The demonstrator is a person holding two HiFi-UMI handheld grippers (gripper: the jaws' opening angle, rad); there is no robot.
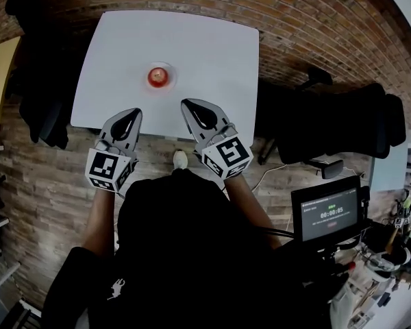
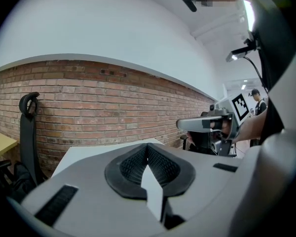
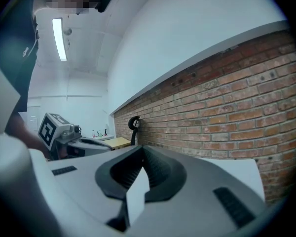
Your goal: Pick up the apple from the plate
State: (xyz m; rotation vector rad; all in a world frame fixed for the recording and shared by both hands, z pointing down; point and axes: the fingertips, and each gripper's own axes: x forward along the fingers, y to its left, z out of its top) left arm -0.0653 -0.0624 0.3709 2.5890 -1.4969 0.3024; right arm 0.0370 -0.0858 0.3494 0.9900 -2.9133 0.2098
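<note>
Left gripper [image 1: 131,113] and right gripper [image 1: 192,105], fingers closed and empty, overhang the table [image 1: 212,53] edge, apple [image 1: 157,77] beyond.

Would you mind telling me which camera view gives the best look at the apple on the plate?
The head view: from above, the apple sits unobstructed on its plate on the table. Neither gripper view shows it; each looks past its own jaws to the brick wall.
</note>
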